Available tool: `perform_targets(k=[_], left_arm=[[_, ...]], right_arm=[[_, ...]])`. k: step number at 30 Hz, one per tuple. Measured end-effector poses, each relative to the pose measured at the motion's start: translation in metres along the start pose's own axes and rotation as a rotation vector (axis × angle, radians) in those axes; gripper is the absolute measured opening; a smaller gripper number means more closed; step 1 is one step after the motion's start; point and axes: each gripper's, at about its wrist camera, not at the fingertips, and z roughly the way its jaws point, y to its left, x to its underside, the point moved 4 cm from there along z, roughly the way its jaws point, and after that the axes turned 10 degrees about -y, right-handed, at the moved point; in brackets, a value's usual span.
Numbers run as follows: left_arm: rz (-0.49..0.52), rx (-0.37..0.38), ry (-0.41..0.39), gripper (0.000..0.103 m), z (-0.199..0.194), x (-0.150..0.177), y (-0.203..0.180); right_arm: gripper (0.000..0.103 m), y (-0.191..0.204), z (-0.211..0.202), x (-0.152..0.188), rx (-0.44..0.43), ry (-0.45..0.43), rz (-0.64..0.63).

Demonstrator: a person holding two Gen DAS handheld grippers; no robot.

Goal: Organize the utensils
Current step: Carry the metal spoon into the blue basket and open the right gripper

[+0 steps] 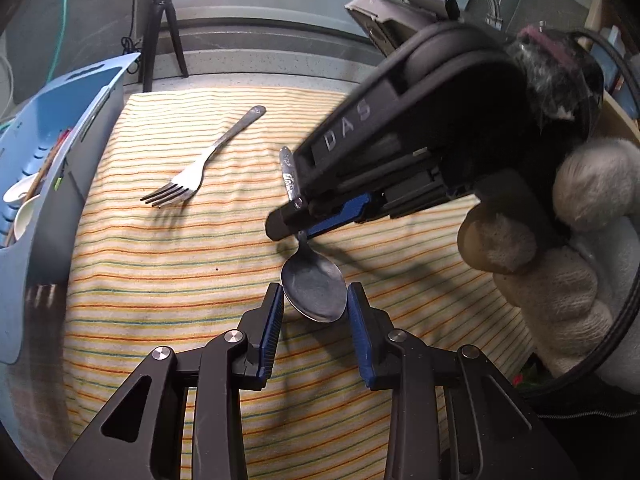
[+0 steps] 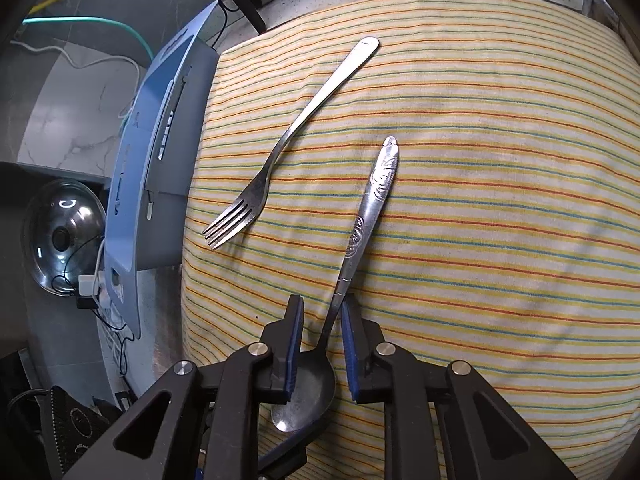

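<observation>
A steel spoon (image 1: pixel 314 290) lies on the striped cloth (image 1: pixel 180 264). My left gripper (image 1: pixel 316 300) is open, its blue pads on either side of the spoon's bowl. My right gripper (image 2: pixel 322 320) is open around the spoon's neck (image 2: pixel 334 312), its pads close to the neck without pressing it; it shows from outside in the left wrist view (image 1: pixel 296 220). The spoon's patterned handle (image 2: pixel 376 192) points away. A steel fork (image 1: pixel 200 164) lies on the cloth to the left, also in the right wrist view (image 2: pixel 280 152).
A blue utensil holder (image 1: pixel 60 148) with white spoons and chopsticks stands at the cloth's left edge, seen from the side in the right wrist view (image 2: pixel 156 152). A tripod (image 1: pixel 160 28) stands behind. A glass lid (image 2: pixel 64 232) lies beyond the holder.
</observation>
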Motion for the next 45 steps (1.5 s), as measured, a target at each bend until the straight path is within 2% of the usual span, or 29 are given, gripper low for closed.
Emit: perform_targets(k=[3, 6, 12, 19, 26, 35, 45], left_arm=[[0.0, -0.002, 0.006, 0.031, 0.001, -0.001, 0.002], [-0.002, -0.003, 0.005, 0.031, 0.001, -0.002, 0.003], [-0.011, -0.018, -0.028, 0.031, -0.017, -0.012, 0.009], [-0.03, -0.052, -0.077, 0.031, -0.039, -0.035, 0.04], [-0.054, -0.097, -0.106, 0.031, -0.056, -0.062, 0.094], [-0.09, -0.148, -0.09, 0.031, -0.055, -0.088, 0.155], [-0.148, -0.151, -0.043, 0.031, -0.037, -0.093, 0.186]], right_arm=[[0.007, -0.004, 0.001, 0.001, -0.027, 0.01, 0.037], [0.006, -0.005, -0.002, 0.001, -0.05, 0.009, 0.07], [0.005, 0.012, -0.014, -0.005, -0.094, -0.018, 0.053], [0.004, 0.063, -0.018, -0.026, -0.147, -0.056, -0.009], [0.004, 0.118, -0.003, -0.059, -0.194, -0.072, -0.065], [0.004, 0.182, 0.031, -0.099, -0.185, -0.103, -0.169], [0.004, 0.19, 0.066, -0.119, -0.152, -0.085, -0.176]])
